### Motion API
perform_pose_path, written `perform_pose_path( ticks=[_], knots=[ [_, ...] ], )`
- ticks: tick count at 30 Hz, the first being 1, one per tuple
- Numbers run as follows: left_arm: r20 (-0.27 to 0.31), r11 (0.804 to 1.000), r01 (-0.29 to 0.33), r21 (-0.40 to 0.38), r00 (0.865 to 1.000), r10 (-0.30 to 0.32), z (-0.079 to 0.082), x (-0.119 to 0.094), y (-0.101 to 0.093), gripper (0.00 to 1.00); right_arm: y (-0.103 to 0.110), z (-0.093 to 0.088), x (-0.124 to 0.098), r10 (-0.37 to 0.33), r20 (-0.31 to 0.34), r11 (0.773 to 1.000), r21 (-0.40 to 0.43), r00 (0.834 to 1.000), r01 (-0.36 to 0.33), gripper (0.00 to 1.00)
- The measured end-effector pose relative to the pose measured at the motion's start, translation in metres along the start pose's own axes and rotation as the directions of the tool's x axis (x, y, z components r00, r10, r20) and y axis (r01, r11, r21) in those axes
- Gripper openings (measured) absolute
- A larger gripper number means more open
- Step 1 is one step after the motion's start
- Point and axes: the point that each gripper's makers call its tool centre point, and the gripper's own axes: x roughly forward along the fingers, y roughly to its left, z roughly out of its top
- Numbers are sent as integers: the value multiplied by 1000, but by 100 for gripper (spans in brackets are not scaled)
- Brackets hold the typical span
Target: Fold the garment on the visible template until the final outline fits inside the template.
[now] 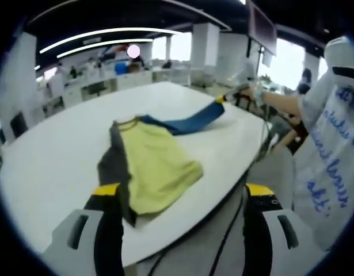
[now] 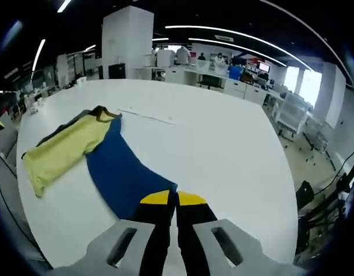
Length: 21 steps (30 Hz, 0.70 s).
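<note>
On the white table [image 2: 223, 149] the garment [image 2: 79, 149] lies partly folded: a yellow body, a dark grey edge with a collar at the top, and a blue sleeve [image 2: 122, 175] stretched out to one side. From my right gripper [image 2: 177, 198] I see the two yellow-tipped jaws pressed together on the sleeve's far end, so I have the cuff pinched and the blue cloth runs taut from there back to the yellow part. From my left gripper [image 1: 179, 192] the jaws stand wide apart with nothing between them, hovering at the near table edge just over the grey hem of the shirt [image 1: 151, 167]; the right gripper shows far off at the sleeve's tip [image 1: 220, 99], held by a person in a white printed top [image 1: 332, 144]. I cannot make out any template outline on the table. I judge the fabric light, limp and prone to drag, so pulling one point will shift the whole piece across the smooth top. My plan would be to carry the cuff over onto the yellow body while pinning the grey edge with the left, taking hold at hems and seams where the cloth is doubled and less likely to slip.
</note>
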Motion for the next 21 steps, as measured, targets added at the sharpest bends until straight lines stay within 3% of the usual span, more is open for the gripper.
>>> perform_pose_path(
  ticks=[12,21],
  knots=[
    [-14,1000,-12,-8,1000,12,-1,3,-2,81,-29,-39,7,-47,-64,996,67,997,51,3],
    [-17,1000,-10,2,1000,10,3,5,-1,81,-32,-58,10,-64,-102,993,88,993,73,3]
  ],
)
